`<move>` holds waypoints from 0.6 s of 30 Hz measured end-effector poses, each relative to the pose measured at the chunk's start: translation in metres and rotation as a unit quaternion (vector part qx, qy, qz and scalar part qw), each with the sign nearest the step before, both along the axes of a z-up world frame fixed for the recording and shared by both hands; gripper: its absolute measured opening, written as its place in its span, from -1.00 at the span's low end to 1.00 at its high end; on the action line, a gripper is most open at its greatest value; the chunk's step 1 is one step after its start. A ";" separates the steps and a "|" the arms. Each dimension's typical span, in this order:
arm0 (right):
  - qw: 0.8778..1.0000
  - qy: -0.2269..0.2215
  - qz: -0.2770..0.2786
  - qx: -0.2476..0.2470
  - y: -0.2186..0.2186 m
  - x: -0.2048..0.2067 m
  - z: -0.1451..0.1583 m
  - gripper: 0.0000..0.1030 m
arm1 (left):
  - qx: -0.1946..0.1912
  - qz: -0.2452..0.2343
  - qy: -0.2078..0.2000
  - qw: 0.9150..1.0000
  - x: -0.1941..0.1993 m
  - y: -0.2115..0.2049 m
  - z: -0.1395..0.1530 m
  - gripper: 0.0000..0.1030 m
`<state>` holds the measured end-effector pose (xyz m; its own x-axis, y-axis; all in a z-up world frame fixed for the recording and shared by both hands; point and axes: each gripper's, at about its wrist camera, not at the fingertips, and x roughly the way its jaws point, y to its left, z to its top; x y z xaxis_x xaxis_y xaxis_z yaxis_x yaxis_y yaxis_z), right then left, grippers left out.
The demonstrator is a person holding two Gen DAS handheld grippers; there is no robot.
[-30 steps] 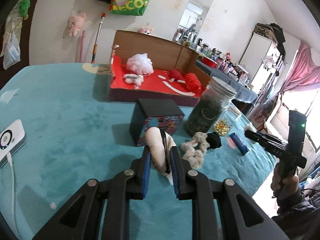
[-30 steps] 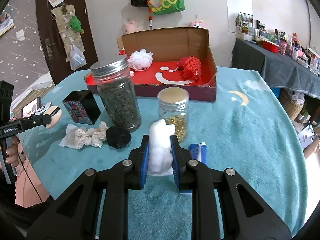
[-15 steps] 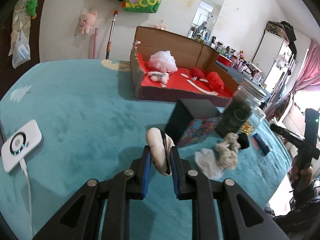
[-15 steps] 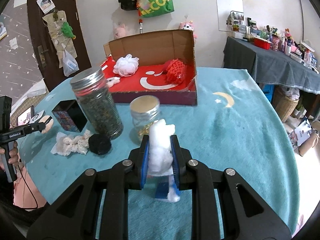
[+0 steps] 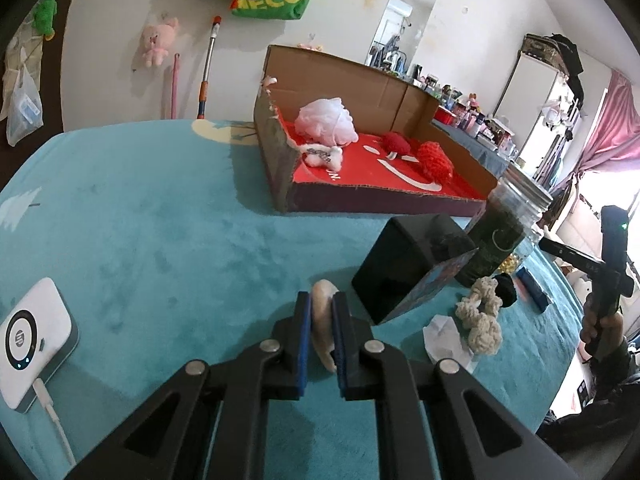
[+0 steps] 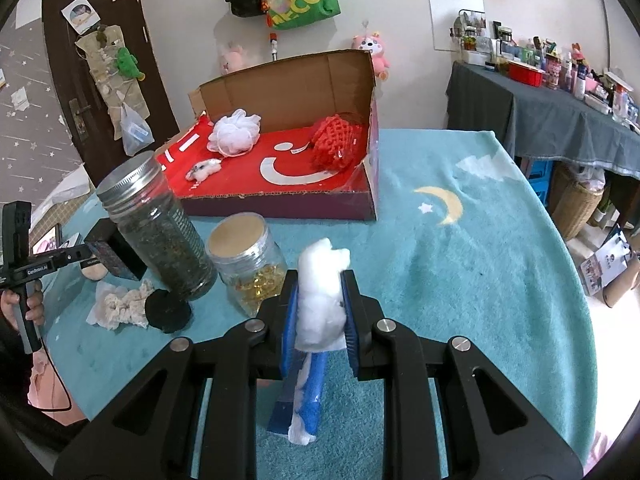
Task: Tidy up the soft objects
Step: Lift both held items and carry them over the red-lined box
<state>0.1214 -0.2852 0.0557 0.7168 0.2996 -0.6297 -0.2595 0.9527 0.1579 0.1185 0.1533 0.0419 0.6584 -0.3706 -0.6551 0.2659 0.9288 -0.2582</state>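
Both grippers clamped on soft items over the table.

The right gripper [image 6: 320, 312] pinches a white cotton wad [image 6: 322, 296], light and squashy, jaws sunk mid-body; a blue strip hangs below, unclear. The left gripper [image 5: 321, 336] squeezes a beige pad [image 5: 322, 320], mostly hidden. Beyond stands the red-lined box [image 6: 304, 206].

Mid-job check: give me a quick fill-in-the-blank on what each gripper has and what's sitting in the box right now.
1. The right gripper is shut on a ____ cotton wad.
2. The left gripper is shut on a beige ____.
3. The white mesh pouf lies inside the ____ box.
4. The taller jar has a ____ lid.

Missing words: white; puff; cardboard; metal
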 end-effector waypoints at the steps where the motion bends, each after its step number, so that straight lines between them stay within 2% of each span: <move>1: 1.000 0.001 0.000 -0.001 0.000 0.000 -0.001 -0.63 | 0.002 0.001 -0.001 1.000 -0.001 0.000 -0.001 -0.79; 6: 1.000 -0.002 0.001 0.007 0.002 -0.008 -0.001 -0.63 | -0.005 0.008 -0.003 1.000 -0.005 0.004 -0.001 -0.83; 12: 1.000 -0.014 0.001 0.005 0.003 -0.014 0.006 -0.63 | -0.009 0.012 -0.023 1.000 -0.011 0.005 0.014 -0.85; 18: 1.000 -0.022 0.001 0.000 -0.002 -0.005 0.010 -0.63 | -0.005 0.007 -0.032 0.999 0.001 0.002 0.025 -0.85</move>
<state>0.1161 -0.2869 0.0656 0.7432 0.3018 -0.5971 -0.2687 0.9520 0.1468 0.1197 0.1551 0.0673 0.7040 -0.3685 -0.6072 0.2699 0.9296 -0.2511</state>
